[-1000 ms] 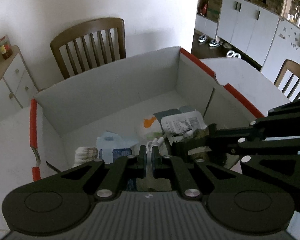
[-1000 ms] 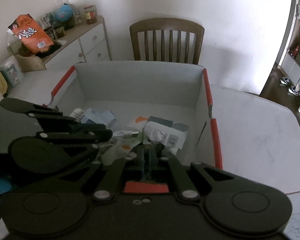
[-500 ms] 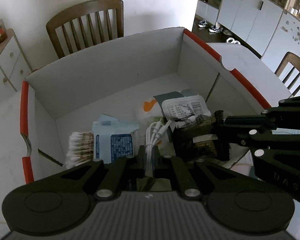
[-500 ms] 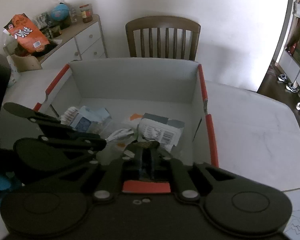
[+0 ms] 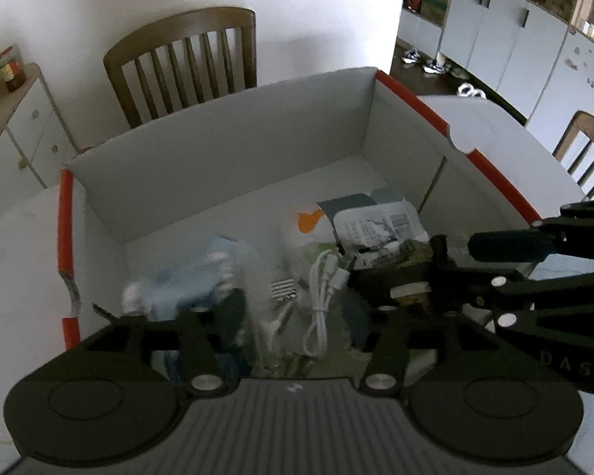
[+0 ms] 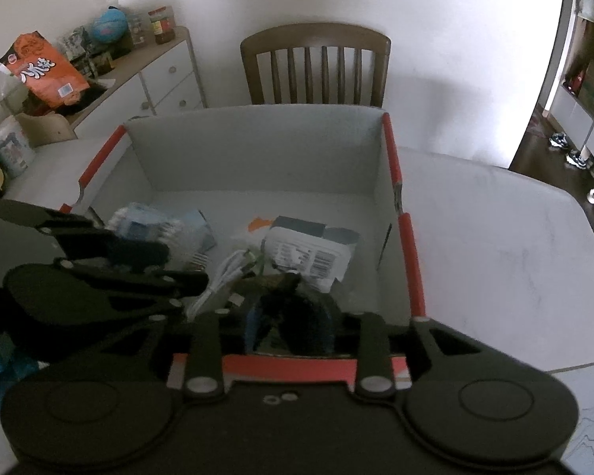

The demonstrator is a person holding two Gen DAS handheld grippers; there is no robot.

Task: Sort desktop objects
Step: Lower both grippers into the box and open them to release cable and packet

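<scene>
A white cardboard box [image 5: 225,166] with red-trimmed rims holds the sorted things. My left gripper [image 5: 295,308] hangs over its near side, jaws opening. A coiled white cable [image 5: 322,297] lies loose between the fingers, and the pads are clear of it. My right gripper [image 6: 289,312] is just to the right, jaws also opening, with a dark snack packet [image 6: 275,283] in the gap and no pad visibly pressing on it. A white labelled packet [image 6: 309,253] lies behind it. A blue pack [image 5: 194,277] at the left looks blurred.
A wooden chair [image 5: 182,59] stands behind the box. The white table [image 6: 495,237] stretches to the right of the box. A sideboard with an orange bag [image 6: 43,71] is at the far left. White cabinets [image 5: 514,31] line the back right.
Both pairs of jaws, shut in the earlier frames on the cable and the dark packet, now stand apart. The cable has dropped lower in the box. The blue pack looks smeared.
</scene>
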